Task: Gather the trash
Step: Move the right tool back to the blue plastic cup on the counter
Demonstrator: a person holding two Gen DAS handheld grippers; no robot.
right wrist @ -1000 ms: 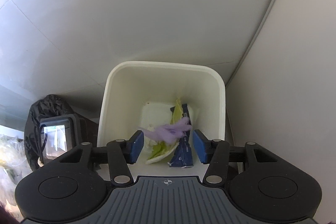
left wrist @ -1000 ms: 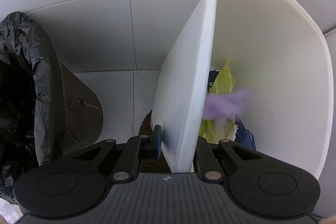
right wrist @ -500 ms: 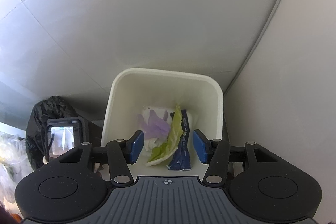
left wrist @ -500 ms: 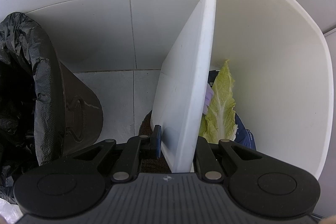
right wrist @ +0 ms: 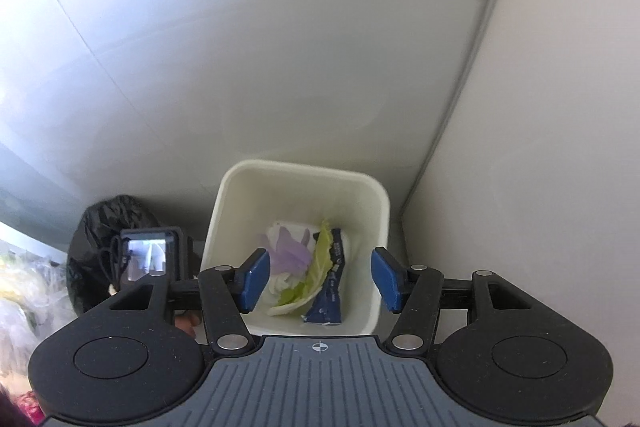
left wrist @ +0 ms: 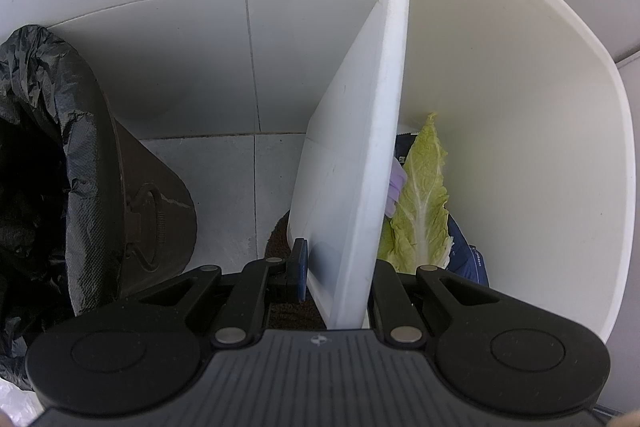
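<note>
Smooth white plastic bin, ribbed cabbage leaf

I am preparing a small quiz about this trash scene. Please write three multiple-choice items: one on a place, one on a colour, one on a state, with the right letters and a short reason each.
1. Where does the cabbage leaf lie?
A. inside the white bin
B. on the floor
C. in the black bag

2. What colour is the soft crumpled piece beside the leaf?
A. red
B. purple
C. orange

3. How does the left gripper stand?
A. wide open in the air
B. shut on the bin's wall
C. shut on the leaf

Answers:
1 A: the leaf rests at the bin's bottom beside a dark blue wrapper.
2 B: it looks pale purple.
3 B: its pads clamp the white wall.
</note>
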